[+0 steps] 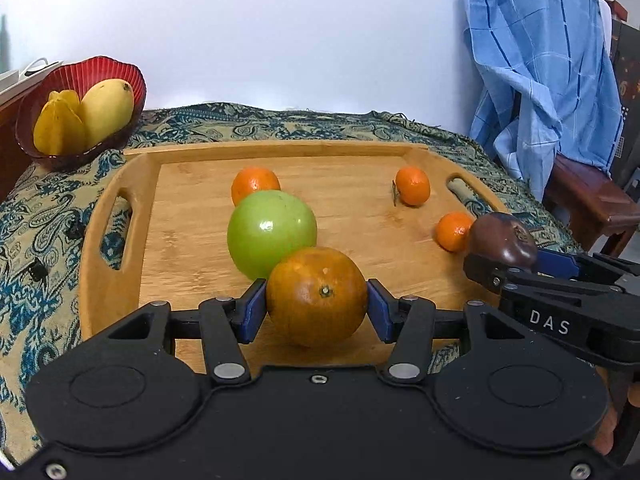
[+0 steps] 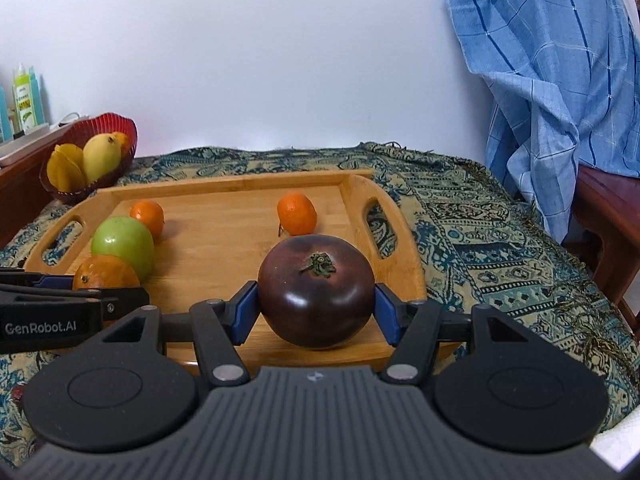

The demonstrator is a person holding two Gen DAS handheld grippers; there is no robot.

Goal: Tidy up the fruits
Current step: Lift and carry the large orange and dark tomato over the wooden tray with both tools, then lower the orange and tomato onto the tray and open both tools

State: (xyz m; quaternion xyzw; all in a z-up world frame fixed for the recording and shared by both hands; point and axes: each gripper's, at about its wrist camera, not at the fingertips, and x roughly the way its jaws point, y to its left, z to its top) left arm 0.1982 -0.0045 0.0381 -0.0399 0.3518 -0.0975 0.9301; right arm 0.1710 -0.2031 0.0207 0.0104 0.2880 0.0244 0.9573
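**Two claws, each closed on a round fruit above a wooden tray**

The left claw point(image 1: 317, 304) is closed partway, its blue pads pressed on the sides of a dull brownish-orange round fruit point(image 1: 317, 296). The right claw point(image 2: 316, 308) is closed likewise on a glossy dark purple tomato-like fruit with a green calyx point(image 2: 316, 292). Both fruits are held over the near edge of the rectangular bamboo tray with cut-out handles point(image 1: 276, 148), which lies on a bench draped in patterned teal cloth point(image 2: 480, 232). A shiny green apple point(image 1: 272, 234) and small orange mandarins point(image 1: 412, 186) sit on the tray. Both held fruits look light. The purple one appears smooth, slippery and easily bruised, so gripping across its widest girth seems soundest.
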